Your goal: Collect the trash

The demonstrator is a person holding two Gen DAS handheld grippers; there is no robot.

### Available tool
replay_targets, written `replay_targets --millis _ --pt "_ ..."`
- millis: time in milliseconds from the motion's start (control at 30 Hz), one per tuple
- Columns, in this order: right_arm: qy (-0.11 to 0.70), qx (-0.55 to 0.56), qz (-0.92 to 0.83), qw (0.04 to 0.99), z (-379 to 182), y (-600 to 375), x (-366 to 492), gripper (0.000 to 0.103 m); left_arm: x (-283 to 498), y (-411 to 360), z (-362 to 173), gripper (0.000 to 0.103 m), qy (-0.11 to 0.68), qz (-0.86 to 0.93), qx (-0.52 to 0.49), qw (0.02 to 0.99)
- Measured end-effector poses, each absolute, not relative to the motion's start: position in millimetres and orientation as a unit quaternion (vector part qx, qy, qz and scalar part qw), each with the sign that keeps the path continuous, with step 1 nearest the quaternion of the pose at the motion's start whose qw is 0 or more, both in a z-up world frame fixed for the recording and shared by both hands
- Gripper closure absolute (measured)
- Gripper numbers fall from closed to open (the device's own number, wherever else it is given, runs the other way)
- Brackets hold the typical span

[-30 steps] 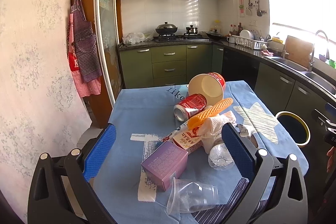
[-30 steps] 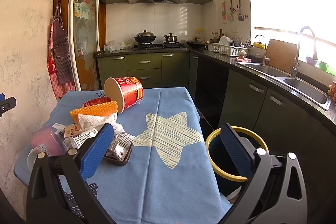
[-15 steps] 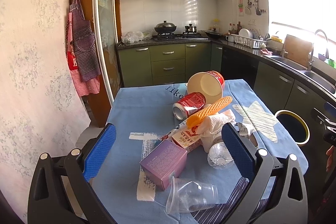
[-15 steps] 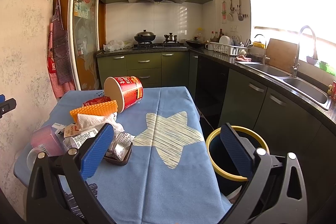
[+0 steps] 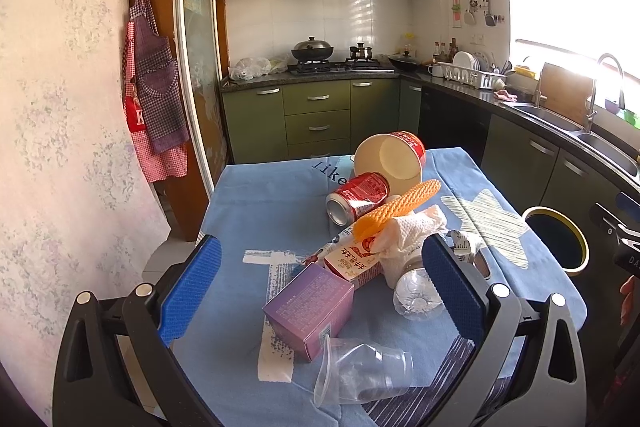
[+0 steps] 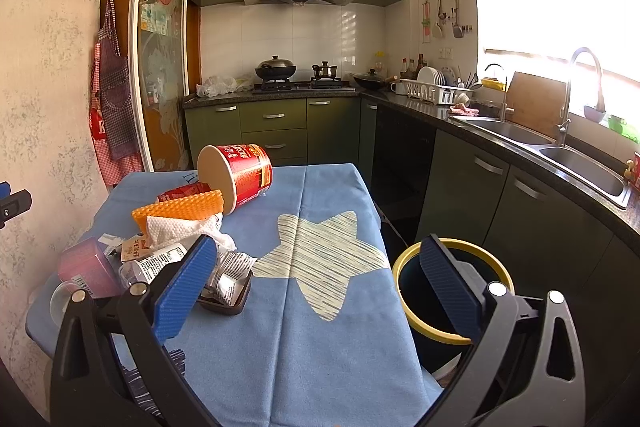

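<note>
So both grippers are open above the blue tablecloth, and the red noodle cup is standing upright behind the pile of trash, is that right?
Not quite: the red noodle cup lies on its side, mouth toward the pile, as the right wrist view shows. Both grippers, left and right, are open.

Brightness: daylit and bright in both views.
Light source: the window at the right, over the sink.
Glare: window blown out to white; its glow washes over the wall beside it.
Shadows: soft and short under the trash on the blue surface; cabinet fronts below the sink stay dark.
Distortion: strong fisheye; door frame and walls bow outward, corners vignette black.
Focus: sharp mid-frame; edges slightly soft.
</note>
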State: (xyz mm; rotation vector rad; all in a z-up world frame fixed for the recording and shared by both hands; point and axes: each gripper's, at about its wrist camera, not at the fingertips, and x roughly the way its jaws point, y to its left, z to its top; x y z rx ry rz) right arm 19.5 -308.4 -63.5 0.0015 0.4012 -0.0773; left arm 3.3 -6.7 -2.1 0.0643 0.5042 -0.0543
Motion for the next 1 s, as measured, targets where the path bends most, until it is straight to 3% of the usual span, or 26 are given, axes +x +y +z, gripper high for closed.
replay_targets --millis 1000 --pt "0.203 0.005 -0.043 0.978 -69.5 -312.4 23.4 0.006 6.7 -10.4 -4.0 0.004 0.256 -0.034 0.038 0.965"
